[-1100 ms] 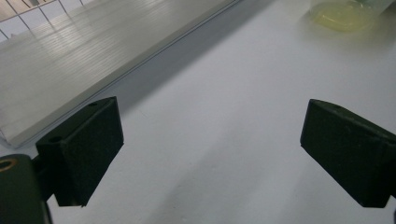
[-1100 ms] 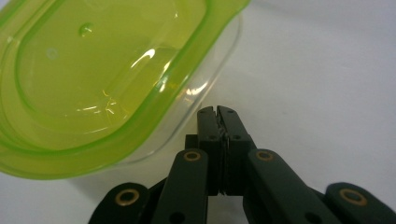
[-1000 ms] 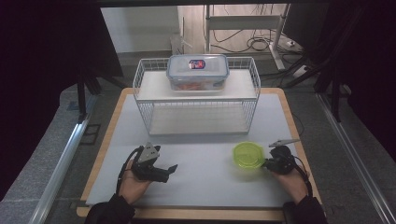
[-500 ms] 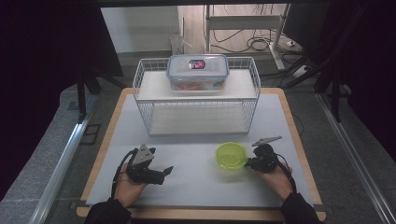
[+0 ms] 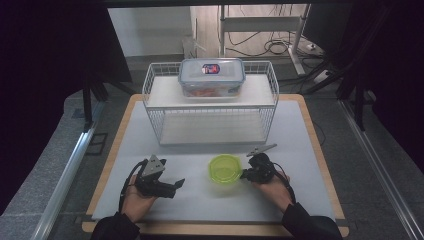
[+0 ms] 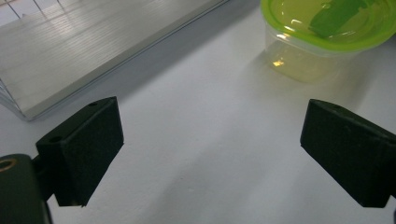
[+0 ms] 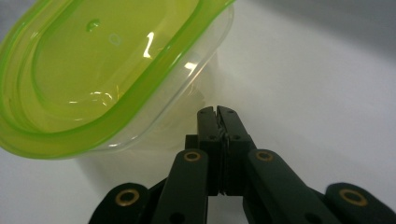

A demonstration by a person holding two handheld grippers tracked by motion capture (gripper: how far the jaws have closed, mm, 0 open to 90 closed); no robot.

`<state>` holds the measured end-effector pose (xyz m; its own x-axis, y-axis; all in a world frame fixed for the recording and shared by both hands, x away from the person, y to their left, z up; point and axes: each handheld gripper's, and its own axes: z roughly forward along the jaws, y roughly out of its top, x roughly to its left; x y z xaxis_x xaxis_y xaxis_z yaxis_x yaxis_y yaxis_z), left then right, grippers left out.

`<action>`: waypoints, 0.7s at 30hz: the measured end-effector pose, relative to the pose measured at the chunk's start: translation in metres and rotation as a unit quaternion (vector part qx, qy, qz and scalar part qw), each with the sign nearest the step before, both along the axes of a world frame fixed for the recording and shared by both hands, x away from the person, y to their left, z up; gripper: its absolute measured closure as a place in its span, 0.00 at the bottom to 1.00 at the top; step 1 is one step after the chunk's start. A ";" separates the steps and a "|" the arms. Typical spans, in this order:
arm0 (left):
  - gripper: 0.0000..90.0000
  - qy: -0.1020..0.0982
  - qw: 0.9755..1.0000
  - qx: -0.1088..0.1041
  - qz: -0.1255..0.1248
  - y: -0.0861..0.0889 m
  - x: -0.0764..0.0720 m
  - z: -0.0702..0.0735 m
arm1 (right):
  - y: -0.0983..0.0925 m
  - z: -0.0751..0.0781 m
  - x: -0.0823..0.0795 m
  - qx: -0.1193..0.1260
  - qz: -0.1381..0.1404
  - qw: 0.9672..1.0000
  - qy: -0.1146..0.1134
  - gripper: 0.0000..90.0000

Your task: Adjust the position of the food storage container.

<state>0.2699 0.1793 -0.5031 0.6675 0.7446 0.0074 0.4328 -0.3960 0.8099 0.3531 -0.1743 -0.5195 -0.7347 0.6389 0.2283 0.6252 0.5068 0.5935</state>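
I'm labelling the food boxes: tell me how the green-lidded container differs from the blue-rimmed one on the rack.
The green-lidded container is roundish and sits low on the white table, beside the shut right gripper; the blue-rimmed container is rectangular and sits up on the wire rack. The blue-rimmed container looks larger and holds something reddish; the green-lidded container's contents cannot be told. Both are clear plastic with lids on.

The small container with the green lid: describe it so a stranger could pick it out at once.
Start at the white wire rack at the back of the table. On the bare surface in front of it sits the small container, just beside the shut right gripper. Its bright yellow-green lid sets it apart from the larger clear box, which sits up on the rack.
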 end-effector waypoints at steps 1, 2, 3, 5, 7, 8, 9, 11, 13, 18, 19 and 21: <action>0.07 0.000 1.000 0.001 -0.001 0.000 0.000 0.000 | 0.003 0.000 0.000 0.001 0.002 1.000 0.000 0.99; 0.06 0.000 1.000 0.001 -0.001 0.000 0.000 0.000 | 0.006 -0.001 0.000 0.001 0.004 1.000 0.000 0.99; 0.06 0.001 1.000 0.002 -0.001 0.000 0.000 0.000 | 0.008 -0.001 0.000 0.001 0.006 1.000 0.000 0.99; 0.07 0.002 1.000 0.003 -0.002 -0.001 0.000 0.000 | 0.014 -0.001 0.000 0.001 0.012 1.000 -0.001 0.99; 0.06 0.003 1.000 0.006 -0.002 -0.001 0.000 -0.001 | 0.018 -0.001 -0.001 -0.004 0.019 1.000 -0.006 0.98; 0.06 0.002 1.000 0.006 -0.002 -0.001 0.000 -0.001 | 0.018 -0.001 -0.002 -0.007 0.022 1.000 -0.010 0.98; 0.06 0.002 1.000 0.004 -0.001 -0.001 0.000 -0.001 | 0.016 0.000 -0.002 -0.008 0.021 1.000 -0.013 0.97; 0.07 0.002 1.000 0.006 -0.003 -0.001 -0.001 -0.001 | 0.010 0.003 -0.002 -0.019 0.013 0.999 -0.027 0.94; 0.07 -0.001 1.000 0.012 -0.004 -0.002 -0.001 -0.001 | 0.003 0.006 -0.001 -0.029 0.000 0.999 -0.046 0.91; 0.07 -0.004 1.000 0.023 -0.007 -0.004 -0.002 -0.001 | -0.016 0.014 0.000 -0.028 -0.016 0.997 -0.074 0.81; 0.07 -0.003 1.000 0.024 -0.008 -0.004 -0.002 -0.002 | -0.019 0.015 -0.001 -0.026 -0.018 0.996 -0.079 0.79; 0.07 -0.002 1.000 0.024 -0.008 -0.005 -0.002 -0.003 | -0.023 0.018 -0.003 -0.022 -0.020 0.996 -0.088 0.75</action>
<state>0.2680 0.1748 -0.5057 0.6785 0.7332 0.0457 0.4228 -0.4406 0.7919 0.3505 -0.1970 -0.5014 -0.7343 0.6753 0.0694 0.5340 0.5115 0.6732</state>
